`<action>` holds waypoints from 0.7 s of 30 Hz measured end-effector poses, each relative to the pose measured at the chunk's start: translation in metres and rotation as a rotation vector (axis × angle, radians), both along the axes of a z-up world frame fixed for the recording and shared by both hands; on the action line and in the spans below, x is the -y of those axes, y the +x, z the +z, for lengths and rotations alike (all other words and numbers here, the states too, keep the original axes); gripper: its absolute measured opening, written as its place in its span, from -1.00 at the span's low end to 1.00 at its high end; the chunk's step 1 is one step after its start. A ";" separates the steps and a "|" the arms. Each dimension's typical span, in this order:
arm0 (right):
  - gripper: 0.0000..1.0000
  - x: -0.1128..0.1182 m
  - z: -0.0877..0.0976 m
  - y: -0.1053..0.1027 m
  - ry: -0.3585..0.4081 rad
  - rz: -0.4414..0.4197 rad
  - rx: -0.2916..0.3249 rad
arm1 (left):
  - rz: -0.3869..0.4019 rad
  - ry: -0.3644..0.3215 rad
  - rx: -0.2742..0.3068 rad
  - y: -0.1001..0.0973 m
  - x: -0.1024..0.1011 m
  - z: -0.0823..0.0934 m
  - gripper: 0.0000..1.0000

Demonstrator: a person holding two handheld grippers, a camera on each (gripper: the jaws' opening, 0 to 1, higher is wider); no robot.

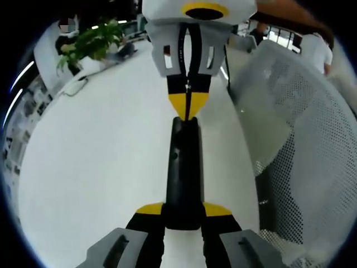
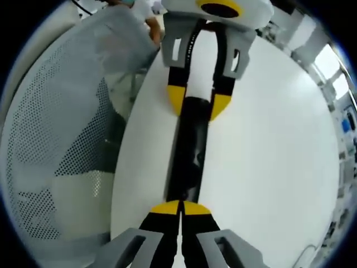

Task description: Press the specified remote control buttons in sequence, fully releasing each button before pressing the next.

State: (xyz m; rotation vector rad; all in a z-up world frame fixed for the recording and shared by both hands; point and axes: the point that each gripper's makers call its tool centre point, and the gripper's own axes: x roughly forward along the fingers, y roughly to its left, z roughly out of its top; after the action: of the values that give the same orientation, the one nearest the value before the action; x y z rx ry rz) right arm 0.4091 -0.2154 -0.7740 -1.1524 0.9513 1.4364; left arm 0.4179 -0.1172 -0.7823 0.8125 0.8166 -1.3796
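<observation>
My left hand-held gripper (image 1: pixel 183 215) clamps one end of the black remote control (image 1: pixel 184 167), which lies lengthwise on the white surface (image 1: pixel 100 156). My right hand-held gripper (image 2: pixel 181 207), jaws together, has its tips at the remote's far end at 12 o'clock, seemingly touching. A white mesh chair (image 1: pixel 301 128) stands at 3 o'clock, a plant (image 1: pixel 92 42) at 10.

A white table (image 1: pixel 100 167) carries the black remote (image 1: pixel 184 178) lengthwise near its edge; at the far end, a potted plant (image 1: pixel 92 42).
</observation>
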 end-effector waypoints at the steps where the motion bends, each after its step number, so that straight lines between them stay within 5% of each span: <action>1: -1.00 0.000 0.000 0.000 0.000 -0.006 -0.001 | 0.001 0.000 0.000 0.000 0.000 0.000 -0.53; 21: -1.00 0.000 -0.001 -0.001 -0.012 -0.017 0.003 | 0.006 0.002 0.009 -0.002 0.000 -0.002 -0.53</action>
State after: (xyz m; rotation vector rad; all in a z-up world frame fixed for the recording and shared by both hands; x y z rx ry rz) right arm 0.4079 -0.2152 -0.7753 -1.1523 0.9674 1.4166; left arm 0.4162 -0.1175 -0.7839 0.8168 0.8126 -1.3690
